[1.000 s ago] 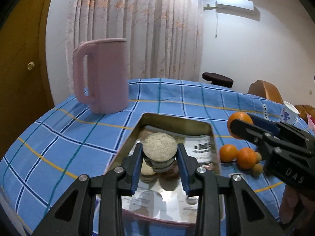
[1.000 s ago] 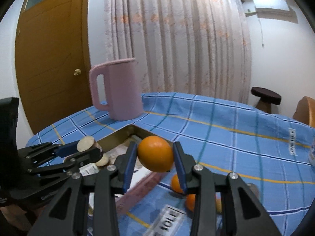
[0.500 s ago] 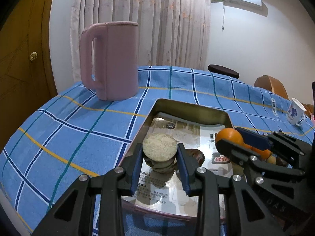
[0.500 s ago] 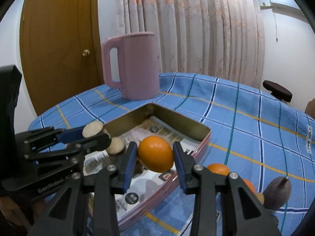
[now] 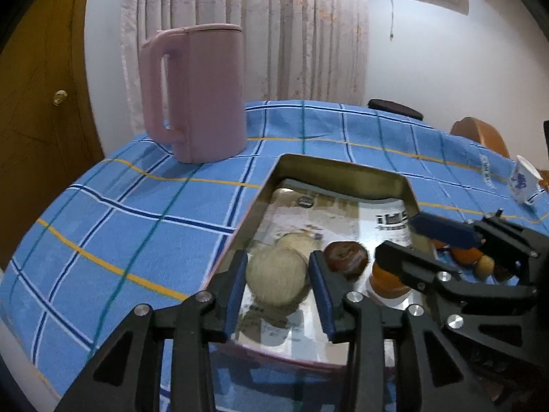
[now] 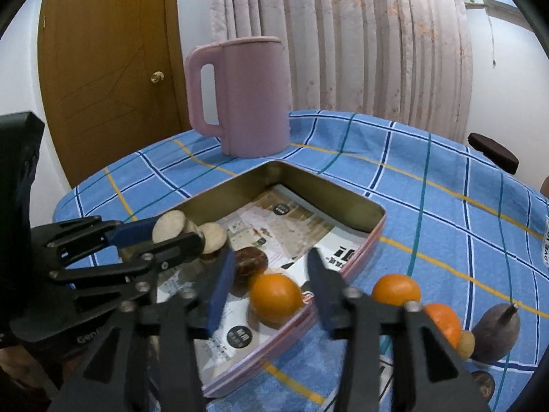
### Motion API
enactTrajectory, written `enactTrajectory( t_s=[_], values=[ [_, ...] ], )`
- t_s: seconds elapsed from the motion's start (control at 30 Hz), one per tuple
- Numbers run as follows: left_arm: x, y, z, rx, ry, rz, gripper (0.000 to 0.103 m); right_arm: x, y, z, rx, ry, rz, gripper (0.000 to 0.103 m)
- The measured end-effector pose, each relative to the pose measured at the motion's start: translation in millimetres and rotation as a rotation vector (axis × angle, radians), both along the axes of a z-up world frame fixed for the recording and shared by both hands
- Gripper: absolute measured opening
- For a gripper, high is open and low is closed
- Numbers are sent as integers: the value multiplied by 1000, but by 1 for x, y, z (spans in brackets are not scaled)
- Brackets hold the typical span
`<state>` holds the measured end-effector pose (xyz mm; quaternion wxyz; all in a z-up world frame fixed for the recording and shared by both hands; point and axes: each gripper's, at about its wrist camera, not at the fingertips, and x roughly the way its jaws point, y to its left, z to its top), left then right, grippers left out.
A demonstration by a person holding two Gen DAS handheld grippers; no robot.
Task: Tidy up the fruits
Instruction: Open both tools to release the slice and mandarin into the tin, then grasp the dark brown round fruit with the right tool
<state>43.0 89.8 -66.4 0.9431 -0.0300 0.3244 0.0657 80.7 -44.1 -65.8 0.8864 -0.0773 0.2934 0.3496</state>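
Landmark: tin (image 6: 363, 206), an open shallow metal box on the blue checked cloth (image 5: 144, 206), its floor lined with printed paper.
Left gripper (image 5: 278, 274): over the tin's near left corner; jaws opening, with the pale fruit (image 5: 276, 279) between them; a slight gap shows on each side, so the pads no longer press it.
Pale fruit: round, beige, blurred; inside the tin, near its left wall, a second pale one (image 5: 295, 240) touching it just behind.
Right gripper (image 6: 271, 281): over the tin's near right edge; jaws opening, clear gaps on both sides of the orange (image 6: 276, 297).
Orange: inside the tin, close to its right wall.
Brown fruit (image 6: 248, 264): dark, round, in the tin between the pale fruits and the orange.
Outside the tin: two more oranges (image 6: 396, 290) just right of its wall, a small tan fruit (image 6: 466, 343) and a dark purple, stemmed one (image 6: 495, 333) further right.
Jug (image 6: 247, 96): pink, upright, beyond the tin's far corner.
Cup (image 5: 523, 180): white with blue print, well right of the tin.
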Motion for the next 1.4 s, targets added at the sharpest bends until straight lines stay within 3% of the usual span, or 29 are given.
enactTrajectory(
  t_s=[0.2, 0.4, 0.63, 0.73, 0.9, 1.1, 1.2, 1.23, 1.4],
  values=[
    [-12, -1, 2, -28, -19, -7, 67, -12, -20, 8, 47, -51, -38, 68],
    [-21, -21, 17, -41, -65, -51, 67, -25, -88, 24, 91, -111, -168, 78],
    [-15, -67, 15, -38, -61, -156, 67, -23, -169, 17, 27, -72, -381, 78],
    [-12, -92, 11, -18, -47, -205, 67, -17, -185, 11, 27, -22, -404, 78],
    [-4, -116, 6, 13, -21, -244, 67, -9, -180, -2, 20, 62, -350, 60],
    [6, -129, 4, 18, -6, -262, 67, 4, -164, -17, -44, 154, -284, 56],
    [7, -137, 6, 30, -4, -276, 67, 8, -162, -25, -68, 191, -279, 46],
    [5, -139, 7, 39, -12, -281, 67, 7, -162, -25, -71, 192, -275, 41],
    [2, -150, 10, 51, -31, -313, 67, -2, -167, -18, -76, 129, -308, 41]
  ],
)
